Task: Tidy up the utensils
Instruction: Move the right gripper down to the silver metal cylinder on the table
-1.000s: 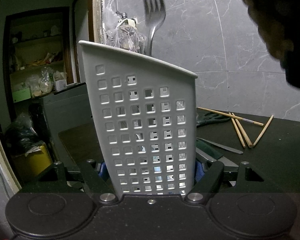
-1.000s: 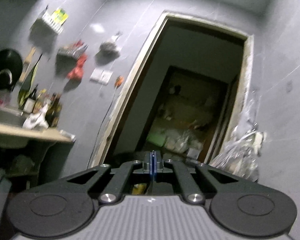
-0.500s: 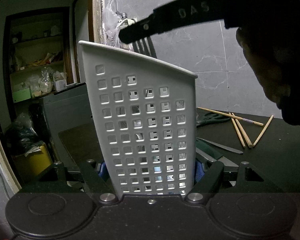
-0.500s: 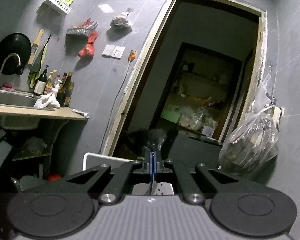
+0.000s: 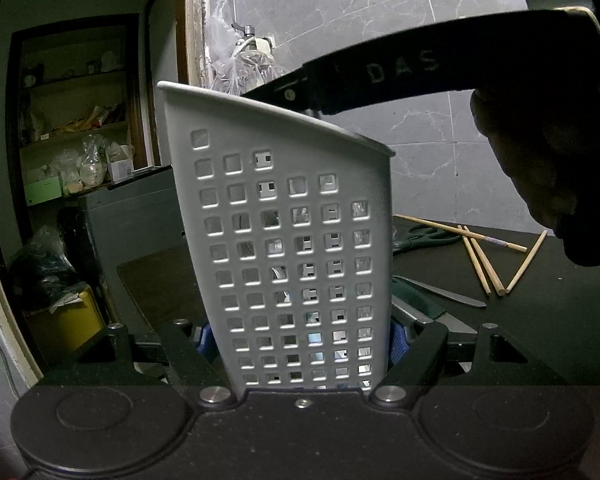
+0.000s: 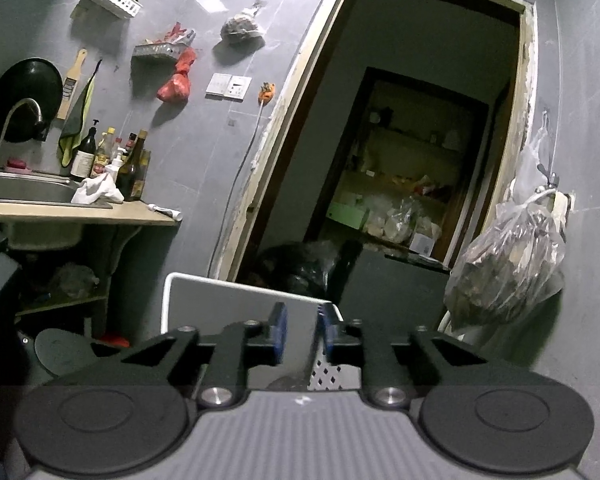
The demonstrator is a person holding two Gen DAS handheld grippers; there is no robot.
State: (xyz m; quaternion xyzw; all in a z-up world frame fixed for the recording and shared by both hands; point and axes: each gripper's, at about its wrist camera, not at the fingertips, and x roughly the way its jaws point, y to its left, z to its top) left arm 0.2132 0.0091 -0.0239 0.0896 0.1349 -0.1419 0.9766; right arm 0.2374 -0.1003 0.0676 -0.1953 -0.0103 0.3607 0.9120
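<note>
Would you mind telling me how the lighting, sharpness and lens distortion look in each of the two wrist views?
Left wrist view: dim room, sharp on the white utensil holder; the right gripper above its rim is a dark silhouette; the door frame bows from the fisheye. Right wrist view: dim and greyish but unblurred; the doorway leans and curves, corners go black, the plastic bag shows mild glare.

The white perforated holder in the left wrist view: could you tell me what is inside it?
Through the white perforated holder holes, only glints of metal utensils show. Their type and number stay hidden by its wall.
</note>
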